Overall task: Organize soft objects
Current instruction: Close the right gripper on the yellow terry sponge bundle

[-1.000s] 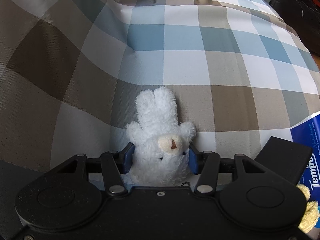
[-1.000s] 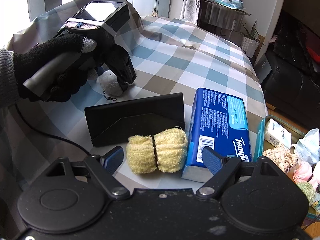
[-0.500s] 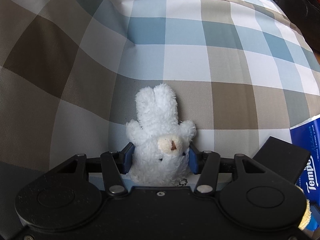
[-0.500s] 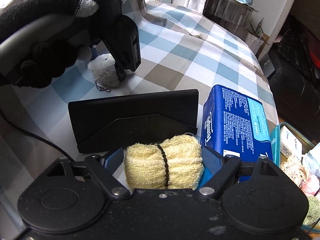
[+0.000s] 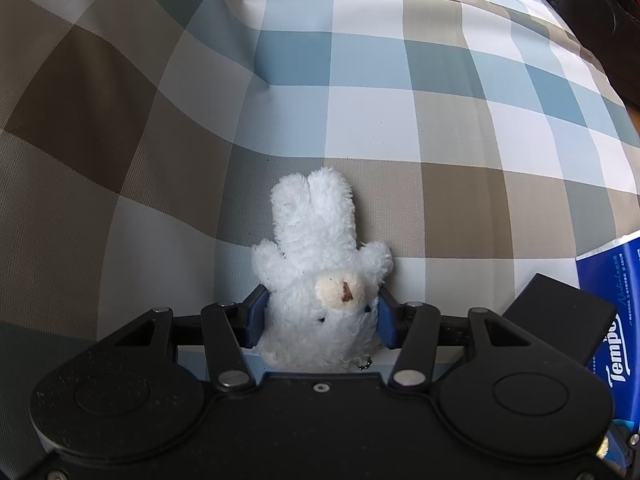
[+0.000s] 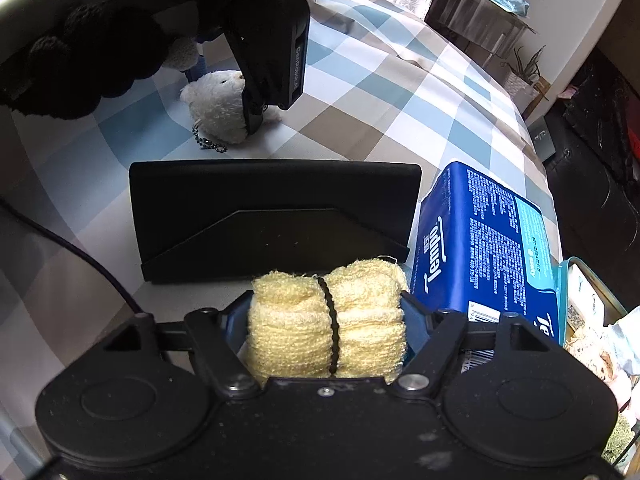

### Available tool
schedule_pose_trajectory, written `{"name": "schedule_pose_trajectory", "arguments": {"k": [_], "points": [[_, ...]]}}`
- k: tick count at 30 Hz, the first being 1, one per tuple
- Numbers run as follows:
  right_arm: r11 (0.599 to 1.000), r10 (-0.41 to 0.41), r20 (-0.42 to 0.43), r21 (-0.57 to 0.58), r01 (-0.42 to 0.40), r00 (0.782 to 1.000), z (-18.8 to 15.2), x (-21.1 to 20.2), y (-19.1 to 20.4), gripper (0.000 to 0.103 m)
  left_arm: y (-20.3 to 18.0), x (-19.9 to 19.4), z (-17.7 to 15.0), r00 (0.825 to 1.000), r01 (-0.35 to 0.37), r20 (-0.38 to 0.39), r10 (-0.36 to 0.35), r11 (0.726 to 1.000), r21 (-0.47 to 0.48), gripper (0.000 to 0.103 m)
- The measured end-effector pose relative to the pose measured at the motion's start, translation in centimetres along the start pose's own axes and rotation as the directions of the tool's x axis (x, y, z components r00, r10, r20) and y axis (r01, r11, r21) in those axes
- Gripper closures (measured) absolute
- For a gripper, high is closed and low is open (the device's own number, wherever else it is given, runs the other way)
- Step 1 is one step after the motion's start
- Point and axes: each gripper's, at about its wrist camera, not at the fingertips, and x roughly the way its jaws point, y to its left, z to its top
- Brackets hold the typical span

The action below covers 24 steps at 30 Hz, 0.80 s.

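In the left wrist view, the left claw (image 5: 318,316) is clenched on a fluffy white plush toy (image 5: 316,276) lying on the smooth checked cloth (image 5: 360,128) of the surface, with open cloth ahead. In the right wrist view, the right claw (image 6: 324,324), its jaws just closing, grasps a nubbly yellow towel roll (image 6: 324,320) bound by a black band, hemmed by a flat black case (image 6: 272,216) behind and a glossy blue tissue pack (image 6: 488,240) beside it.

— What are the things resting on?

— A checked cloth (image 5: 372,128) in blue, brown and white squares, creased in places.

— And what lies directly on it?

— A white plush toy (image 5: 316,272) with a bead chain (image 6: 208,142). Nearer, a black folded case (image 6: 276,216) stands on edge. Just in front of that is a yellow towel roll (image 6: 324,320) bound by a black band, and beside both lies a blue tissue pack (image 6: 488,236).

— Anything else?

— A dark cable (image 6: 72,248) trails across the cloth.
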Motion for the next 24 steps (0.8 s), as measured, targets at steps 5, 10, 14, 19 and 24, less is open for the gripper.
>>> {"name": "schedule_pose_trajectory", "arguments": {"k": [5, 10, 14, 19, 24], "points": [[0.993, 0.068, 0.027, 0.099, -0.071, 0.997, 0.8, -2.2, -1.3, 0.043, 0.0, 0.0, 0.1, 1.0, 0.001, 0.003, -0.001, 1.0, -0.004, 0.052], [0.981, 0.106, 0.067, 0.156, -0.115, 0.992, 1.1, -4.7, -1.9, 0.043, 0.1, -0.1, 0.1, 1.0, -0.011, 0.011, 0.012, 1.0, -0.011, 0.052], [0.985, 0.082, 0.049, 0.147, -0.088, 0.995, -0.1, -5.5, -1.4, 0.042, 0.1, -0.2, 0.1, 1.0, -0.009, 0.007, 0.01, 1.0, -0.013, 0.052], [0.986, 0.053, -0.04, 0.159, -0.046, 0.998, -3.3, -4.5, -1.0, 0.04, 0.0, -0.3, 0.0, 1.0, -0.007, 0.006, 0.008, 1.0, -0.013, 0.052], [0.988, 0.023, -0.076, 0.153, -0.011, 0.997, -5.0, -3.3, -0.5, 0.029, 0.1, -0.2, 0.0, 1.0, -0.005, 0.003, 0.005, 1.0, -0.016, 0.052]]}}
